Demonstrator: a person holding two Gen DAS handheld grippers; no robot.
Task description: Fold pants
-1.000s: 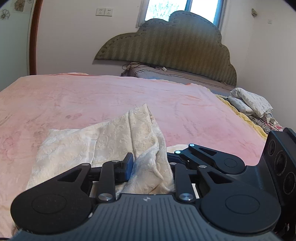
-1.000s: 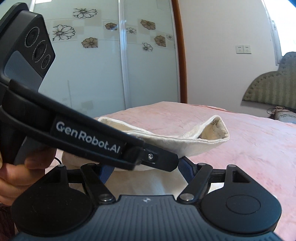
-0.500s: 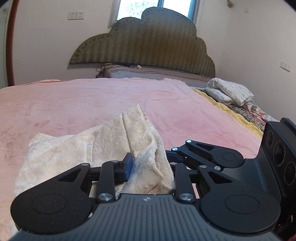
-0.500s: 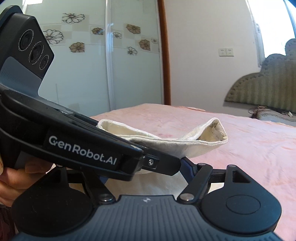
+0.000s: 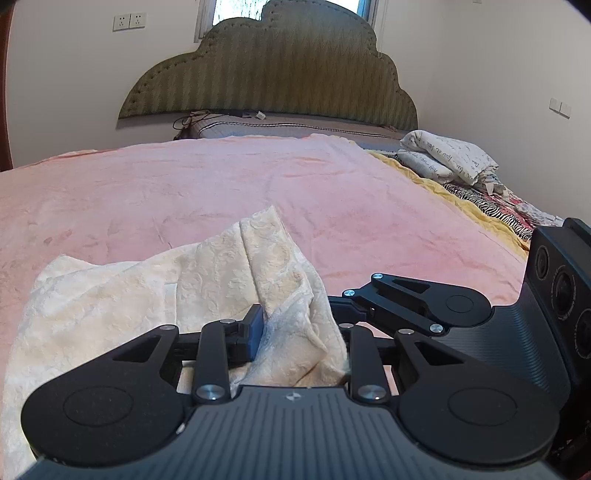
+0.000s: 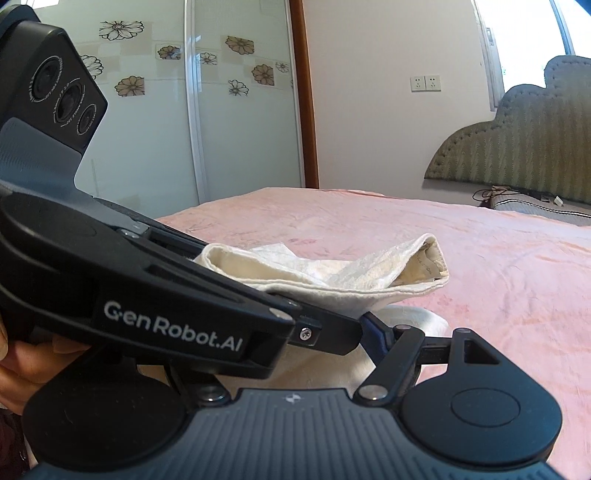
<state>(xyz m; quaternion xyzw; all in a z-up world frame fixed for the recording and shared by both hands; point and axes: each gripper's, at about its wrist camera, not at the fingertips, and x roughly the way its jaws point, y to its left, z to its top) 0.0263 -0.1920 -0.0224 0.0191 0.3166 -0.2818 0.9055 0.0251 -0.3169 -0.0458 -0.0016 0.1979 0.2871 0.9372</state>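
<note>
Fold in hand: I hold the pants [image 5: 229,295] bunched over the bed [image 5: 221,177].
Left gripper [image 5: 295,332] clamps cloth, jaws just easing; right gripper [image 6: 280,332] state unclear. Next: lay flat.

"GenRobot.AI" on left hand-held gripper [image 6: 364,328]

A home bedroom. A wide bed [image 5: 258,177] under a pink blanket [image 6: 498,266] fills it. At the bed's head stands a scalloped olive upholstered headboard [image 5: 273,70], with a window [image 5: 221,7] above. Folded bedding [image 5: 447,158] lies on the bed's far right edge. Beyond the bed's side stands a flower-patterned sliding wardrobe [image 6: 221,110].
</note>
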